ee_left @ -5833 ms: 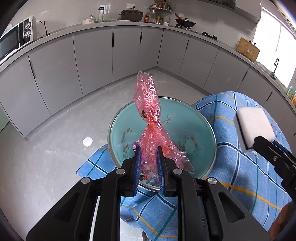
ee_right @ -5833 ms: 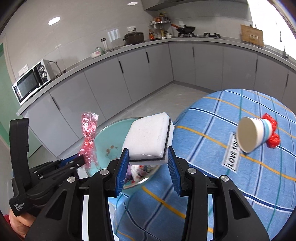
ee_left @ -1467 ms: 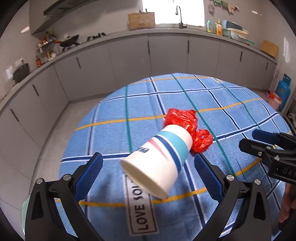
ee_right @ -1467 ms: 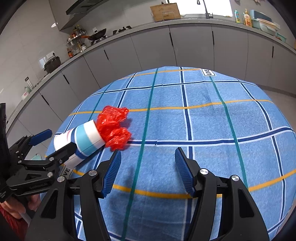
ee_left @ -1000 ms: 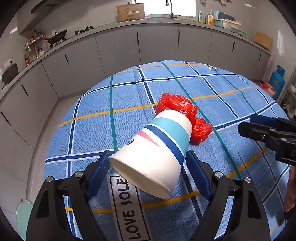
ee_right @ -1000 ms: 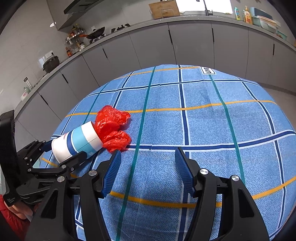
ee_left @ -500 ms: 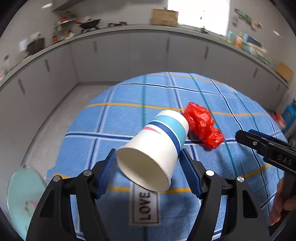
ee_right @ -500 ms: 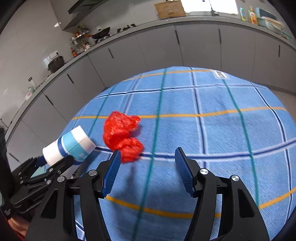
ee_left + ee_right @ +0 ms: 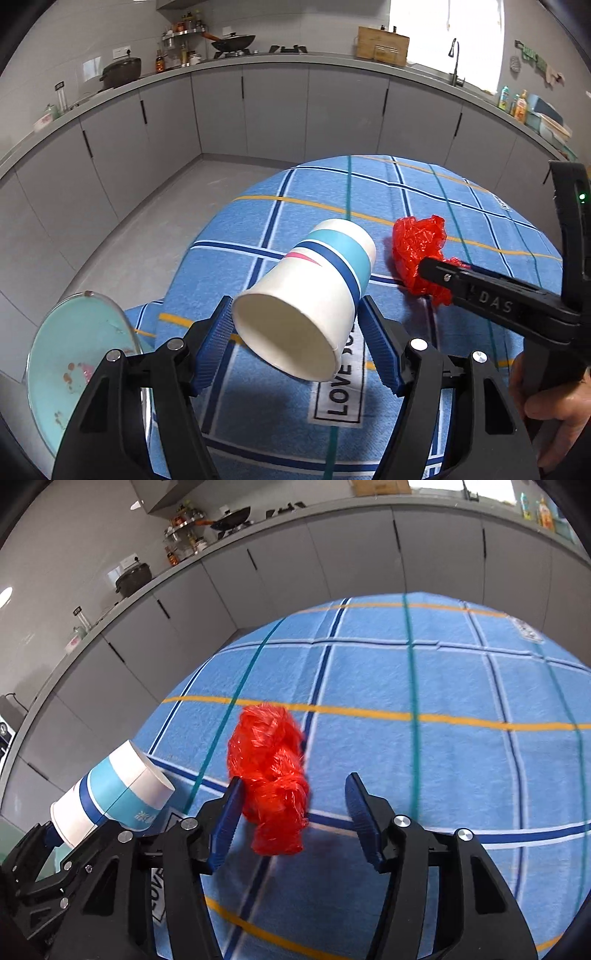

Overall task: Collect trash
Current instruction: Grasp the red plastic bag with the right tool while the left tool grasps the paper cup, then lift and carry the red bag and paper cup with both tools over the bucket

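Observation:
My left gripper (image 9: 297, 345) is shut on a white paper cup (image 9: 306, 295) with blue bands, held on its side above the table, its mouth towards the camera. The cup also shows in the right wrist view (image 9: 110, 794). A crumpled red plastic bag (image 9: 271, 779) lies on the blue checked tablecloth (image 9: 443, 701). My right gripper (image 9: 291, 814) is open, its fingers on either side of the bag's near end. In the left wrist view the red bag (image 9: 419, 254) is partly hidden behind the right gripper's arm.
A teal glass bowl (image 9: 77, 365) with some trash in it stands at the table's left edge. Grey kitchen cabinets (image 9: 258, 107) and a worktop run round the room behind. The floor lies beyond the table's far left side.
The left gripper has lifted the cup and swung left, so the bowl came into view. The right gripper has moved in on the red bag, which now lies between its open fingers.

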`<action>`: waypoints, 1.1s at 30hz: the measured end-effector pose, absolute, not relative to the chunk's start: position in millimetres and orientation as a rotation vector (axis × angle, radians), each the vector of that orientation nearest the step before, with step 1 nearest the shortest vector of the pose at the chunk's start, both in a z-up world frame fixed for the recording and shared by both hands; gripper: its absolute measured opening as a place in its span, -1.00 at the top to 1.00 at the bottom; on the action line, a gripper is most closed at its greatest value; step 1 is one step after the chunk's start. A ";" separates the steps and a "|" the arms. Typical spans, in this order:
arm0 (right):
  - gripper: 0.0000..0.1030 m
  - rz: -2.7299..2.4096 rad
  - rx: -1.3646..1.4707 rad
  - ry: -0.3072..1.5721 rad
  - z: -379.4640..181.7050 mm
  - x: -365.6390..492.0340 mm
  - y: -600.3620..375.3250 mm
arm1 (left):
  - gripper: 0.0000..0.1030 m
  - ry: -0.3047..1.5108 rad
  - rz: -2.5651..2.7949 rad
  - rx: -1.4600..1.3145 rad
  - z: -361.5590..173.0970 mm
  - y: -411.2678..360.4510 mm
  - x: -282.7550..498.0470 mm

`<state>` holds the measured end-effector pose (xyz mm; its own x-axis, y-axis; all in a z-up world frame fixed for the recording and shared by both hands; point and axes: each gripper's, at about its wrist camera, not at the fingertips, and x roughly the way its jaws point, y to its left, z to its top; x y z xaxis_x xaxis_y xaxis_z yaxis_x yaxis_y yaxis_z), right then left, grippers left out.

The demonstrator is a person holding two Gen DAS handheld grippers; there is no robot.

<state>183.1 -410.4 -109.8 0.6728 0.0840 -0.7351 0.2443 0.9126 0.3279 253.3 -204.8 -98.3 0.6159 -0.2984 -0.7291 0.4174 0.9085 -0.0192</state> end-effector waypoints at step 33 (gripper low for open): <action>0.55 -0.129 0.455 0.710 -64.9 75.8 -382.3 | -0.31 0.803 -0.406 0.136 -75.6 -187.1 192.8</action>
